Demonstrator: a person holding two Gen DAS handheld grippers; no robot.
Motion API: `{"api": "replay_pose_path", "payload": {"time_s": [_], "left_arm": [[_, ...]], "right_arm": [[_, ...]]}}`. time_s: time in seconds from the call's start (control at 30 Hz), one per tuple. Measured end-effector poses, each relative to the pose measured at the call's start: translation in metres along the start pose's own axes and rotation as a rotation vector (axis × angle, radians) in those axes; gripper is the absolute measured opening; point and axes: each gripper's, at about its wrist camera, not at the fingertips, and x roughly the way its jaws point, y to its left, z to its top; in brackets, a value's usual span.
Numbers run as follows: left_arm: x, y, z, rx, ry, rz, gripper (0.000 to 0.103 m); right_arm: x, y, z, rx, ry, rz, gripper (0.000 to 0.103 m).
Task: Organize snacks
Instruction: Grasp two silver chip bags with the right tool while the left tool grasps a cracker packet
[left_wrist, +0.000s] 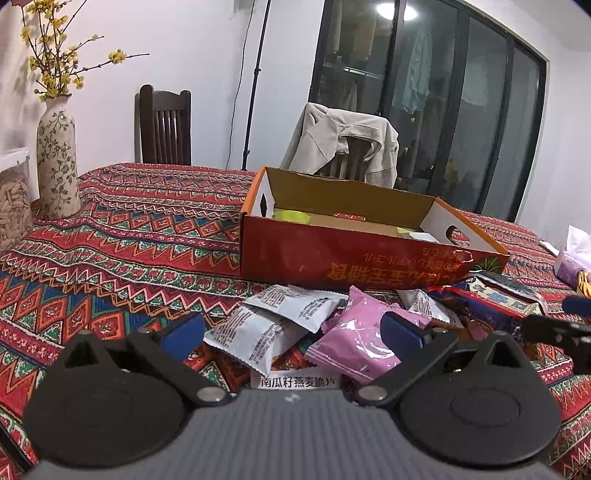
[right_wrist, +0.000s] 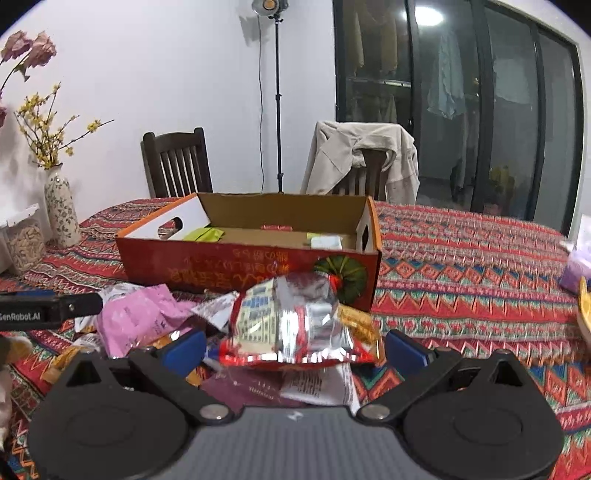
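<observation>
Both grippers are hanging over the snack heap: my left gripper (left_wrist: 291, 334) is spread wide and holding nothing, my right gripper (right_wrist: 295, 345) is gaping around a crinkly silver-and-red foil packet (right_wrist: 291, 325), not yet pinching it. I am judging the job barely started: the open red cardboard box (left_wrist: 332, 258) just beyond is holding only a few packets, while glossy pink (left_wrist: 354, 339) and matte white pouches (left_wrist: 255, 336) are lying loose on the woven tablecloth (left_wrist: 129, 240).

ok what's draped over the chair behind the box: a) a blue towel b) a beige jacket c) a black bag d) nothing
b: a beige jacket hangs over the back of the chair just behind the open red box.
</observation>
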Motion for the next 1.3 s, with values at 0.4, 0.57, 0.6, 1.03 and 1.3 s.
{"api": "replay_pose_path", "payload": {"time_s": [0.4, 0.57, 0.6, 1.03, 1.3], "left_arm": [[0.003, 0.001, -0.001, -0.007, 0.020, -0.009, 0.103], [0.004, 0.001, -0.001, -0.007, 0.023, -0.004, 0.103], [0.004, 0.001, -0.001, -0.007, 0.024, -0.002, 0.103], [0.005, 0.000, 0.001, 0.000, 0.031, 0.053, 0.103], [0.003, -0.006, 0.003, 0.082, 0.081, 0.094, 0.103]], "right_arm": [[0.050, 0.013, 0.010, -0.090, 0.070, -0.034, 0.075], [0.040, 0.012, 0.005, -0.080, 0.007, -0.039, 0.066], [0.037, 0.010, 0.003, -0.072, -0.007, -0.037, 0.065], [0.008, -0.001, -0.003, -0.001, -0.152, 0.010, 0.063], [0.003, -0.004, -0.005, 0.012, -0.166, 0.033, 0.063]]}}
